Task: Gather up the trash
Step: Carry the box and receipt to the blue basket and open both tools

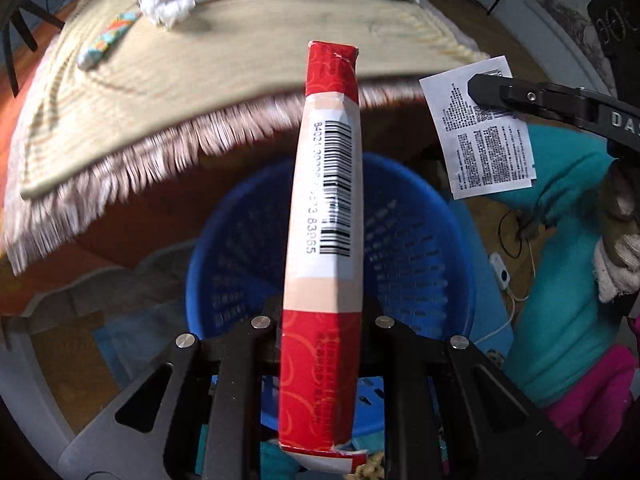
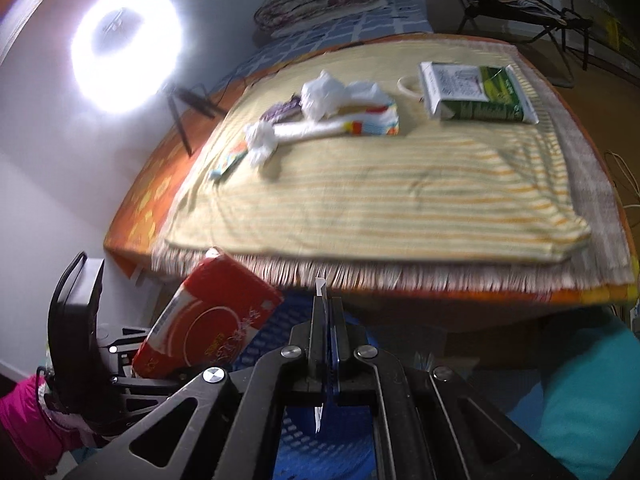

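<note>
Left wrist view: our left gripper [image 1: 320, 320] clamps a red box [image 1: 326, 208] above the blue basket [image 1: 420, 240]; our right gripper [image 2: 326, 320] pinches a leaflet [image 1: 480, 128]. Neither dropped yet. Tissues [image 2: 260, 140], wrappers [image 2: 372, 120], green pack [image 2: 476, 96] remain at the bed's [image 2: 360, 200] far edge.

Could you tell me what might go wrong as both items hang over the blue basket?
1. The red box in the left hand-held gripper is long and sticks far forward; released now, it may catch the blue basket rim and tip out.
2. The thin printed sachet in the right hand-held gripper sits near the basket's edge and could flutter outside.
</note>
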